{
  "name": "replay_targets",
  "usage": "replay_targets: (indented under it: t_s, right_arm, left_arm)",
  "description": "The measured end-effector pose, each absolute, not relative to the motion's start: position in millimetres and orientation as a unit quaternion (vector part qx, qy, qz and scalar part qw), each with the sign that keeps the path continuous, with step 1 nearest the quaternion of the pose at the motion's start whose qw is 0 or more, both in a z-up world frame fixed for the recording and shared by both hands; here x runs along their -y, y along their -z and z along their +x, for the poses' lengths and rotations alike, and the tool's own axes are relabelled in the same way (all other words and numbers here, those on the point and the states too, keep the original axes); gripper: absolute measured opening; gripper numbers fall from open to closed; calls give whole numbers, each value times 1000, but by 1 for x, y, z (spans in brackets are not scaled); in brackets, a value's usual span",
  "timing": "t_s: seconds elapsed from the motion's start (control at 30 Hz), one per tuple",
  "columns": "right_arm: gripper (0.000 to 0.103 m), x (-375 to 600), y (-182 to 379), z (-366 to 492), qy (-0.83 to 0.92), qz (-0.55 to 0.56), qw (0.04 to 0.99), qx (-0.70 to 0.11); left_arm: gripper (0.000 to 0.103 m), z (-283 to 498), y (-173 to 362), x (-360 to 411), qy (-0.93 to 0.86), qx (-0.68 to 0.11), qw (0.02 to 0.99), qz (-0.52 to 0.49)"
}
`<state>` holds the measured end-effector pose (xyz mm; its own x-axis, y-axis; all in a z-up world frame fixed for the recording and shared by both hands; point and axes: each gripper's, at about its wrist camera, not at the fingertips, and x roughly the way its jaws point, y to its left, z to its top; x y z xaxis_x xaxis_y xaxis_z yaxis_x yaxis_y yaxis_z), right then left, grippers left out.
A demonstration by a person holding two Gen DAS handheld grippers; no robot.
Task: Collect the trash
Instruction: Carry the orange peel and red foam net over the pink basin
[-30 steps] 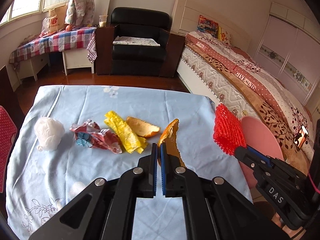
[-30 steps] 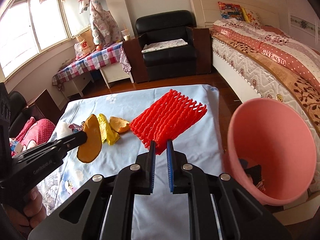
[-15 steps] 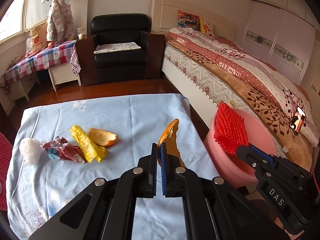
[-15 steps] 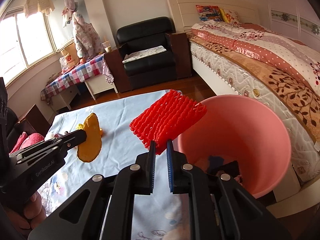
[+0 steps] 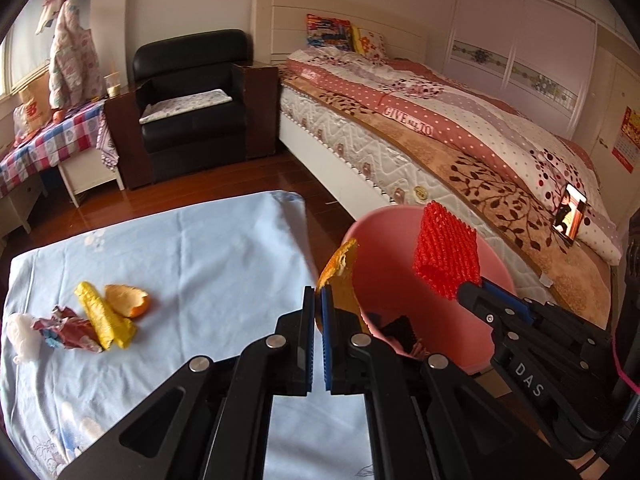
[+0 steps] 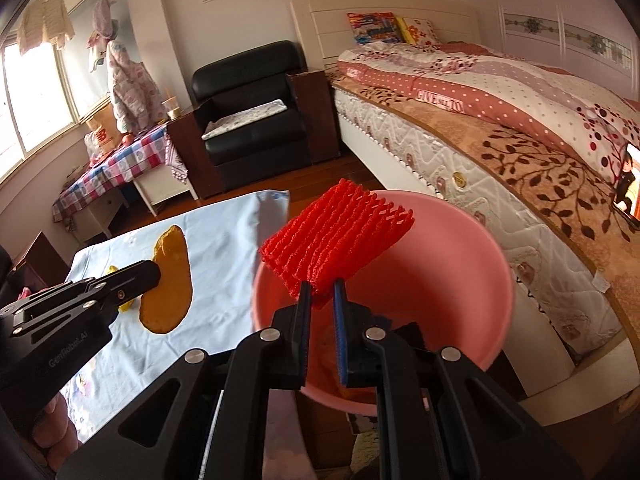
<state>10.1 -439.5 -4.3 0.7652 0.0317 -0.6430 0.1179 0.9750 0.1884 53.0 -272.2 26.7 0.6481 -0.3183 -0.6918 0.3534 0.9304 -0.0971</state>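
Note:
My left gripper (image 5: 318, 294) is shut on an orange peel (image 5: 338, 276) and holds it at the near rim of the pink bin (image 5: 492, 272). The peel also shows in the right wrist view (image 6: 168, 280), over the table's right edge. My right gripper (image 6: 320, 290) is shut on a red foam fruit net (image 6: 336, 238) and holds it above the pink bin (image 6: 472, 288). The net also shows in the left wrist view (image 5: 446, 252). A second orange peel (image 5: 128, 300), a yellow wrapper (image 5: 104, 316), a crumpled red-blue wrapper (image 5: 68, 328) and a white wad (image 5: 22, 334) lie on the table's left side.
The table has a light blue cloth (image 5: 200, 248). The bin stands off its right edge and holds dark scraps (image 5: 400, 330). A bed (image 5: 460, 128) lies to the right, with a phone (image 5: 570, 216) on it. A black armchair (image 5: 188, 100) stands behind.
Both grippers have moved right with their loads. The red net has gone from over the table to above the bin, and the orange peel has reached the bin's rim.

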Motion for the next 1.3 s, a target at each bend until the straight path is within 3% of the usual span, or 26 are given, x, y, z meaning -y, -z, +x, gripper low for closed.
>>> replay_targets:
  t_s: [0.57,1.3]
  right_arm:
    - [11,476,25,13,57,116,923,-363]
    - [11,485,45,24,73,113,910,-393]
  left_arm:
    - [3,62,-6,352,228,-392,889,64]
    - [3,84,29,369,223,-433,871,72]
